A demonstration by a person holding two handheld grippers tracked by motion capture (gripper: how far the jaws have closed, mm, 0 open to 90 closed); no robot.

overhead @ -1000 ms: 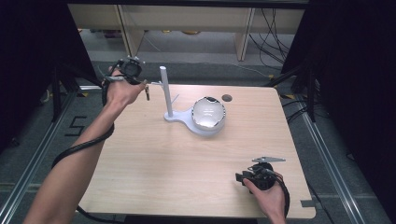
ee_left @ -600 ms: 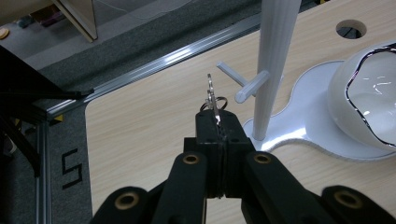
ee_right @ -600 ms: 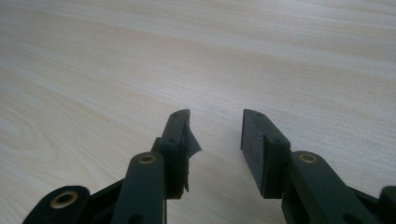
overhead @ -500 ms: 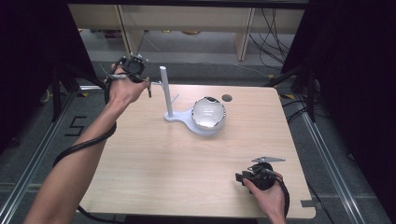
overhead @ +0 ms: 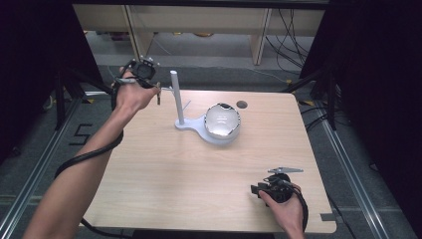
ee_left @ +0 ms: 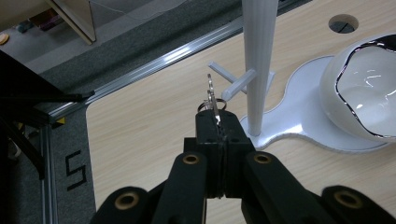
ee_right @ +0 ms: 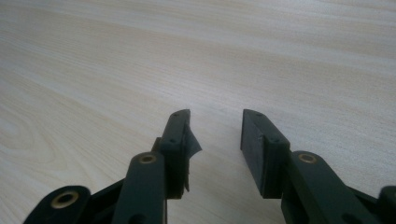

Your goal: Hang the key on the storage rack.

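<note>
Two grippers are in our hands. Our left gripper [ee_left: 215, 122], raised at the far left corner of the worktop [overhead: 164, 174], has its fingers pressed together on a small metal ring with a thin key-like piece [ee_left: 211, 95], held just short of the side pegs [ee_left: 237, 84] on a white post [overhead: 176, 97]. That post rises from a white base [overhead: 196, 127] carrying a shiny bowl [overhead: 223, 120]. Our right gripper [ee_right: 215, 130] rests low at the near right, fingers spread apart with nothing between them.
</note>
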